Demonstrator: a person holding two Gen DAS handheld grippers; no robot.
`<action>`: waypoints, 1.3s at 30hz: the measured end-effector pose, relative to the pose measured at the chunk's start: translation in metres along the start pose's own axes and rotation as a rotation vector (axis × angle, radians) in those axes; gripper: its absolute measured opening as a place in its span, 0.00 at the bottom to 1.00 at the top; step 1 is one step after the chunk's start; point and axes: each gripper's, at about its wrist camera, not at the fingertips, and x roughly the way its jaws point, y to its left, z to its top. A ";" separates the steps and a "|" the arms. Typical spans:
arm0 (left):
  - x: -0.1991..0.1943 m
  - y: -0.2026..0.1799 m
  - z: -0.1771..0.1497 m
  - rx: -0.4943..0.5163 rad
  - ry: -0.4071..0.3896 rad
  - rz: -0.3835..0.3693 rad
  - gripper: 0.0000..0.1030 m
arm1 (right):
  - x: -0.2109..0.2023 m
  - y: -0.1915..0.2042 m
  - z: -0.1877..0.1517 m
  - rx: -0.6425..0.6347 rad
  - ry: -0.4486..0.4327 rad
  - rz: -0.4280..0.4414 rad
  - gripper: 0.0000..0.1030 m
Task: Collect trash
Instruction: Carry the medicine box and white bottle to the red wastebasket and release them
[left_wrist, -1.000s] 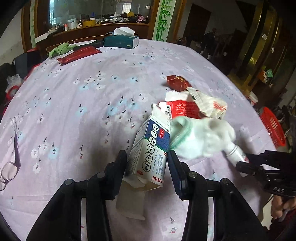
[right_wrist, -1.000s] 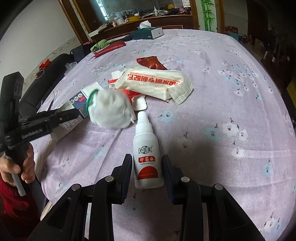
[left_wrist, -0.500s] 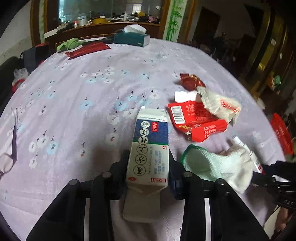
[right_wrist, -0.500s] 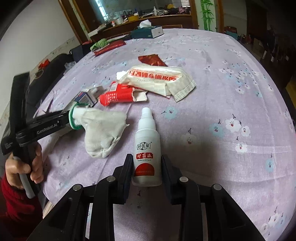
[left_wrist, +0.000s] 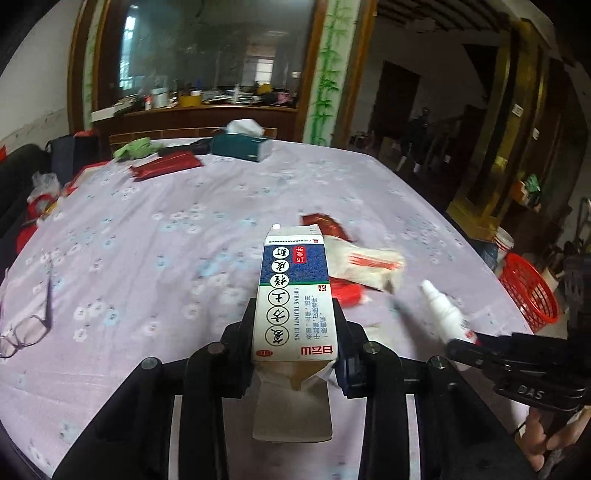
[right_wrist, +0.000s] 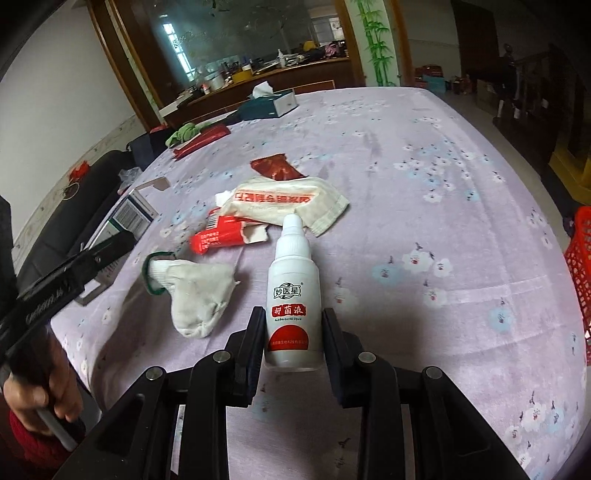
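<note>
Left wrist: my left gripper (left_wrist: 295, 325) is clamped on the blue-and-white carton (left_wrist: 294, 295), lifted above the floral tablecloth (left_wrist: 147, 236). Right wrist: my right gripper (right_wrist: 293, 332) grips the white spray bottle (right_wrist: 293, 299); glove (right_wrist: 192, 291) and wrappers (right_wrist: 280, 203) lie on the cloth beyond.

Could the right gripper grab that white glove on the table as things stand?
Probably not yet: the right gripper is shut on the white bottle. The glove lies uncovered nearby.
</note>
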 end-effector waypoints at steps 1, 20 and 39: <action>0.002 -0.006 -0.001 0.006 0.005 -0.012 0.32 | -0.001 -0.001 0.000 0.007 -0.002 -0.001 0.31; 0.011 -0.046 -0.004 0.081 0.029 -0.058 0.32 | -0.018 -0.014 -0.003 0.036 -0.043 0.001 0.31; 0.017 -0.061 -0.004 0.109 0.042 -0.079 0.32 | -0.024 -0.025 -0.003 0.071 -0.049 0.000 0.31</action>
